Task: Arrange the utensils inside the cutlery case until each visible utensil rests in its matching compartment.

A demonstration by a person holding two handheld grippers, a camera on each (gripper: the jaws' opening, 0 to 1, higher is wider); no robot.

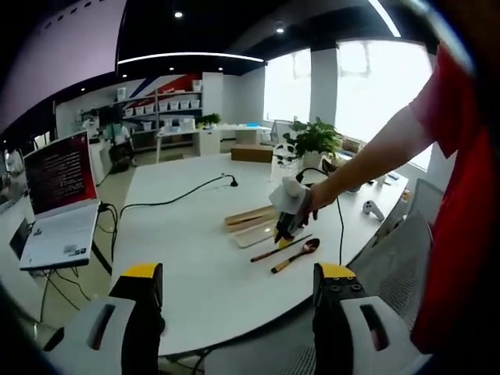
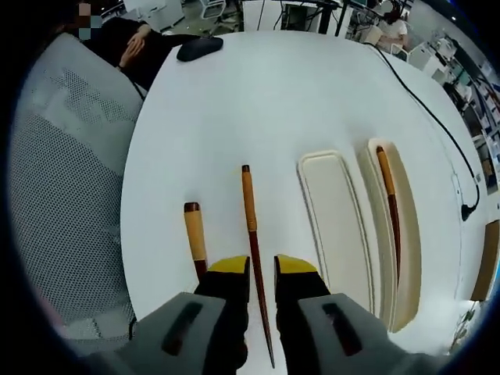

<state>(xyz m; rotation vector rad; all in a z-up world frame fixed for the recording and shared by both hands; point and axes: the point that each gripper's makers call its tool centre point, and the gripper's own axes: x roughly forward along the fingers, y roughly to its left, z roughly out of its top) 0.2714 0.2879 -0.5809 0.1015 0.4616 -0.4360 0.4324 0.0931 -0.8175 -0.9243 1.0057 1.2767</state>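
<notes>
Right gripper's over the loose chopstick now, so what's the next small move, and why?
Probably close the right gripper on the chopstick: its jaws straddle the stick, which still lies on the table. The other chopstick already rests in the case, so this one likely joins it.

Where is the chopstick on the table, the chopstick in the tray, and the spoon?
Loose chopstick (image 2: 249, 205): right gripper view, light handle.
Tray chopstick (image 2: 389, 205): right gripper view, its middle.
Spoon (image 1: 310, 247): left gripper view, bowl.

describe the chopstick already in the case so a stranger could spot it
On the white table lies a cream cutlery case with two long compartments. The chopstick rests in the far-right one, unlike its twin lying bare on the table between the right gripper's jaws.
</notes>
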